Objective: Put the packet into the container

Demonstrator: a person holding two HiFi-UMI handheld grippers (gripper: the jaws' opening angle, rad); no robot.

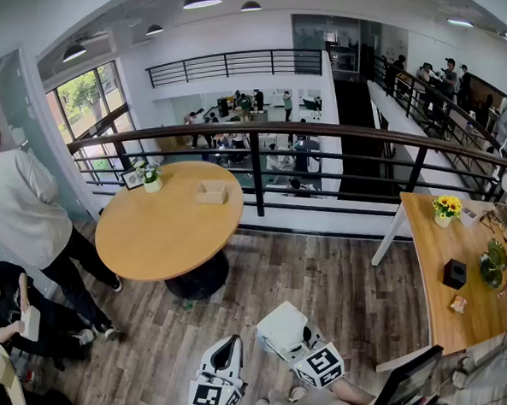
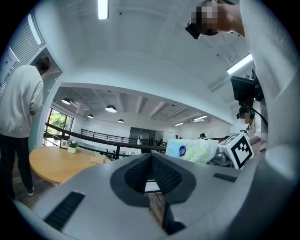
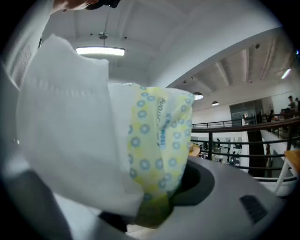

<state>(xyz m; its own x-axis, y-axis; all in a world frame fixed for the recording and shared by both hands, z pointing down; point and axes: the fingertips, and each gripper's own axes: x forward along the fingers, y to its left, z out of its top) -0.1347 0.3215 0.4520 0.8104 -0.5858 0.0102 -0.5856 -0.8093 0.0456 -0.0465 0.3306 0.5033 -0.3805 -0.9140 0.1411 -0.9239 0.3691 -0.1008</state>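
Jaws of left gripper (image 2: 151, 163): closed together, ridged pads meeting, nothing between them; left gripper view looks level across the room; beyond the tips, packet (image 2: 192, 150), with the right gripper's marker cube (image 2: 240, 149) just beside it on its right; round table (image 2: 51, 164) at far left, bearing flower pot (image 2: 72, 146) and container (image 2: 97, 159); standing person (image 2: 18, 108) at the left edge; railing (image 2: 93, 138) behind the table.

Right gripper view: jaws of right gripper (image 3: 157, 211) clamped on the packet's lower edge; packet white with a yellow, blue-flowered panel, standing upward, filling the left and middle of the view; railing and ceiling lamps at right.

Head view: both grippers low at the bottom edge, side by side, above wood floor (image 1: 345, 294); packet held in the right gripper, well apart from the round table; container open-topped, wooden, near the table's far edge, flower pot to its left; standing person by the table's left side; seated person (image 1: 11, 306) lower left; long table (image 1: 446, 263) at right, with yellow flowers (image 1: 446, 207) and black box (image 1: 454, 273) on it.
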